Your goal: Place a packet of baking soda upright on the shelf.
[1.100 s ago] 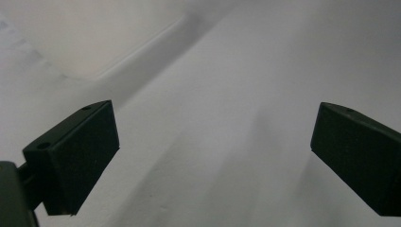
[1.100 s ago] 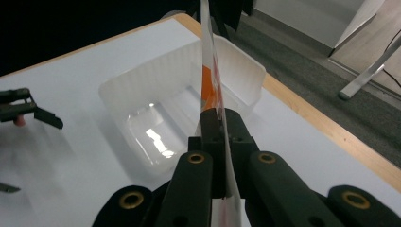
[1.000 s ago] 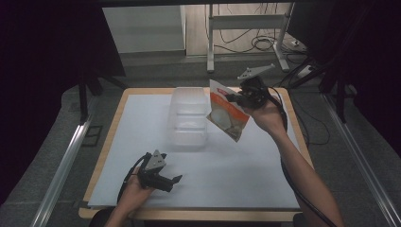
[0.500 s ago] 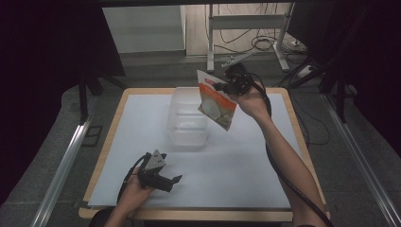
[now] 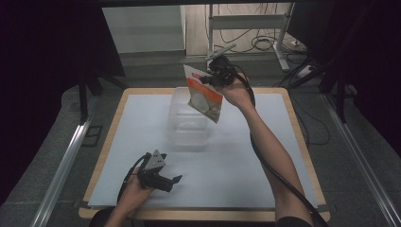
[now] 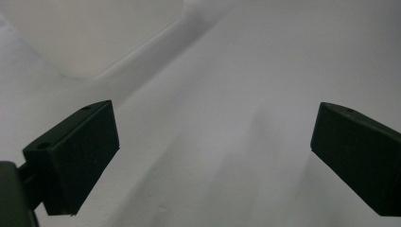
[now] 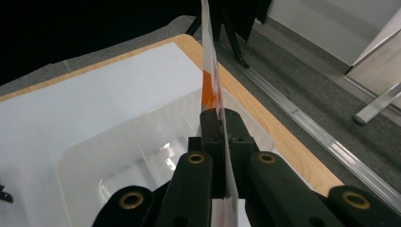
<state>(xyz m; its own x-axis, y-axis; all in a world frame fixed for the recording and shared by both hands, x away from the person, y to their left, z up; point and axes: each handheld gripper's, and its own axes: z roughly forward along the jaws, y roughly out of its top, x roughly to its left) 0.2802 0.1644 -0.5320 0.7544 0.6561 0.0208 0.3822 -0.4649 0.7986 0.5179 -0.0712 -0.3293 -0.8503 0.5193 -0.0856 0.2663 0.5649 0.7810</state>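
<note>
Over the far middle of the table (image 5: 265, 156), the right gripper (image 5: 211, 78) has its jaws clamped on the top edge of a packet (image 5: 204, 97), orange and white, which hangs tilted in the air right above the clear tub (image 5: 189, 124). In the right gripper view you see the packet (image 7: 211, 71) edge-on, pinched between the two jaws, with the tub (image 7: 142, 156) open underneath, so lining up looks mostly done. If the plan is to drop it in the tub, I'd say the trick now is to lower it instead of letting go from up there: a flat, light pouch will flutter and can land on the rim or slide off the far side. Bring the bottom corner down inside the walls first, lean it so it goes in along the tub's long side, then open up once it's resting on something. The packet looks about as wide as the tub is across, so going in at an angle probably helps, though I can't really judge the fit from the high view since the tub is see-through and half hidden behind the packet. The left gripper (image 5: 163, 178) sits at the near left with the hand on the table, jaws spread wide with nothing between them, well clear of the tub. It could come up and steady the tub if it starts to skate.
</note>
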